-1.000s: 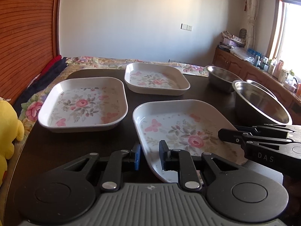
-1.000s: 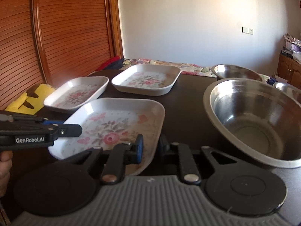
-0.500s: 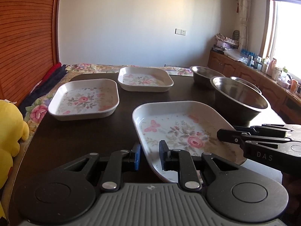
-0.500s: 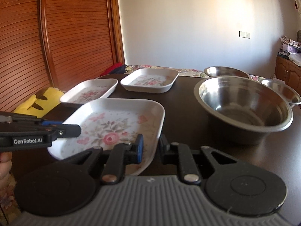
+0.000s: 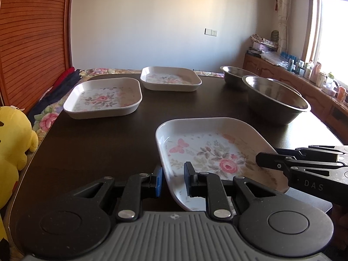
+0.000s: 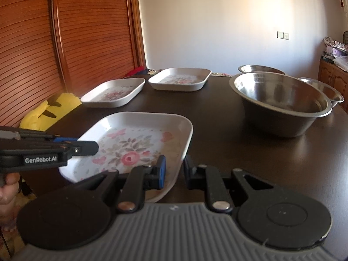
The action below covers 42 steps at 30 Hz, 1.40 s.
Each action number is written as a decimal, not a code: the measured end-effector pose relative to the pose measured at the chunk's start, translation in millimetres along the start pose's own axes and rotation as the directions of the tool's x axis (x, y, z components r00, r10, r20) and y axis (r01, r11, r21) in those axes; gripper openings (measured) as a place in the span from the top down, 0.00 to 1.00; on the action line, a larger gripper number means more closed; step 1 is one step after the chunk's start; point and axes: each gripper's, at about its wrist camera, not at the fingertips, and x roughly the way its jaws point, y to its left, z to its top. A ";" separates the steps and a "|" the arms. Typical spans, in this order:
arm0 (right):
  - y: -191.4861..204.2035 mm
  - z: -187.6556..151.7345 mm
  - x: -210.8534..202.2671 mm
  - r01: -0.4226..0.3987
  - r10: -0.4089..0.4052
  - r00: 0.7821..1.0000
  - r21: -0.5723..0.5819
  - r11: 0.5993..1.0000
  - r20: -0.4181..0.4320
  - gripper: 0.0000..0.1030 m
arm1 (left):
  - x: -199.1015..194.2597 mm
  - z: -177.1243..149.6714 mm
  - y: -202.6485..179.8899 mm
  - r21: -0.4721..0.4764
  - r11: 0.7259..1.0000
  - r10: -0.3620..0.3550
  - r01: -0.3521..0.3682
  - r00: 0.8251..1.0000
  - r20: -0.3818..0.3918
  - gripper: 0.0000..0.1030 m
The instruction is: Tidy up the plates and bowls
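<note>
Dark desk (image 5: 104,152) under a white wall, slatted wooden doors left of it. Nearest on the desk: floral plate (image 5: 208,150), rim clenched by left claw (image 5: 173,181) and right claw (image 6: 174,170).

Table (image 5: 108,143): under all dishes.
Near plate (image 5: 213,152): front, gripped at both near corners by left gripper (image 5: 173,180) and right gripper (image 6: 174,170).
Two plates (image 5: 104,95) (image 5: 170,79): behind, left.
Bowls (image 5: 274,97) (image 5: 235,75): right.
Toy (image 5: 13,134): left of table.

Three floral plates (image 5: 213,154) and steel bowls (image 5: 276,99) rest apart on dark table (image 5: 104,148).
</note>
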 end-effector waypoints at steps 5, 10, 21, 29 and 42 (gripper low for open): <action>-0.4 -2.0 -1.1 -0.002 0.002 1.000 0.007 1.000 0.002 0.81 | 1.1 -1.1 -0.5 -0.005 1.000 0.001 -0.001 1.000 -0.004 0.79; -1.5 -3.8 0.2 -0.002 0.003 1.000 0.022 1.000 -0.002 0.81 | 4.1 -2.5 -1.6 0.002 1.000 0.006 -0.006 1.000 -0.009 0.79; 1.3 -7.4 -0.5 0.005 -0.005 1.000 0.016 1.000 0.006 0.80 | 5.9 -2.6 -3.0 0.012 1.000 0.023 -0.023 1.000 0.003 0.79; -2.4 1.4 -12.0 0.033 -0.034 0.997 0.020 0.999 0.066 0.79 | -5.6 2.7 -1.1 0.010 0.999 0.043 -0.044 0.998 0.036 0.62; -0.7 18.7 -25.2 0.015 -0.016 0.992 0.011 1.000 0.127 0.70 | -26.2 19.3 4.5 0.016 0.996 0.091 -0.093 0.991 0.095 0.00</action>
